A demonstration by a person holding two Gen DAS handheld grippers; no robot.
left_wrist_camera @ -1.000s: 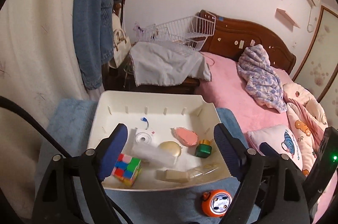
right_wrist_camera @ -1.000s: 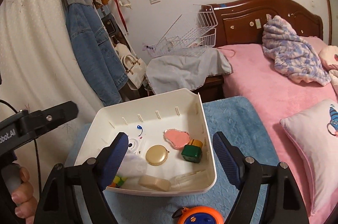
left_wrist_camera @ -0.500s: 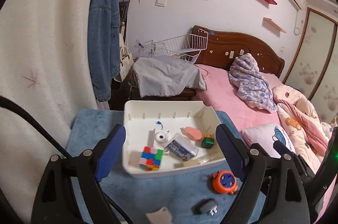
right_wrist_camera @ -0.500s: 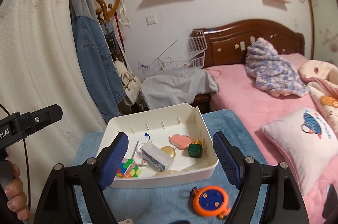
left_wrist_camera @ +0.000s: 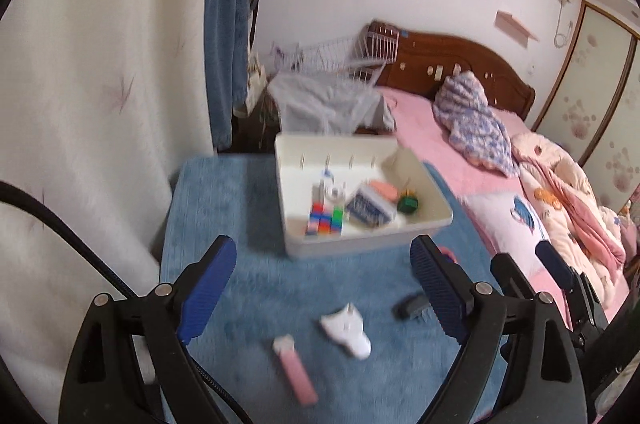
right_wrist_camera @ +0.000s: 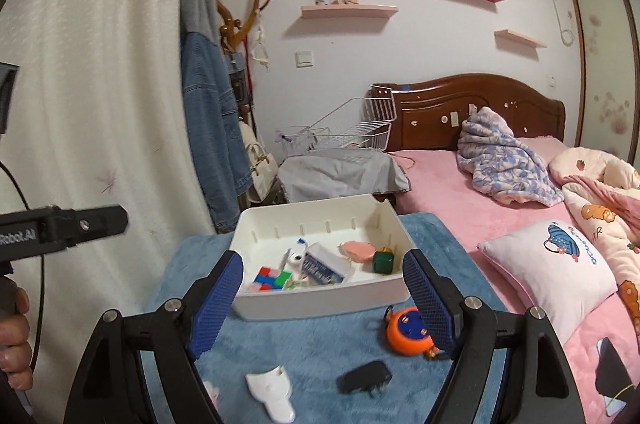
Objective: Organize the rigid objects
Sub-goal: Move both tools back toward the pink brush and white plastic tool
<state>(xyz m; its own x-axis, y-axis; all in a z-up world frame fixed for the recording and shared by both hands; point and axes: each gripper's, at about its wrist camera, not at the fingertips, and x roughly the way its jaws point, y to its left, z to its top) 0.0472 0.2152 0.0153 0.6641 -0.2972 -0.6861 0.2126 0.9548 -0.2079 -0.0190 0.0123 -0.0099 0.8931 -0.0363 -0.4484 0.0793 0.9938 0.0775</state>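
Your left gripper point(left_wrist_camera: 322, 280) has its fingers spread wide with nothing between them; your right gripper point(right_wrist_camera: 322, 298) is likewise wide and empty. The white bin point(right_wrist_camera: 320, 302) sits toward the far right of the blue-covered table point(right_wrist_camera: 320, 344), holding a colour cube point(right_wrist_camera: 272, 278), a small box point(right_wrist_camera: 324, 266) and a green block point(right_wrist_camera: 383, 261). Near the front edge lie an orange round item point(right_wrist_camera: 406, 332), a black adapter point(right_wrist_camera: 364, 378), a white piece point(right_wrist_camera: 272, 392) and a pink stick point(left_wrist_camera: 296, 370).

Dim, warm indoor light falls evenly over both views, with no glare and only soft shadows under the white tray point(right_wrist_camera: 320, 300). The left wrist view is smeared by motion blur, worst on the tray contents and the blue mat point(left_wrist_camera: 224, 208). The right wrist view is sharper. Both bend strongly toward black circular edges.
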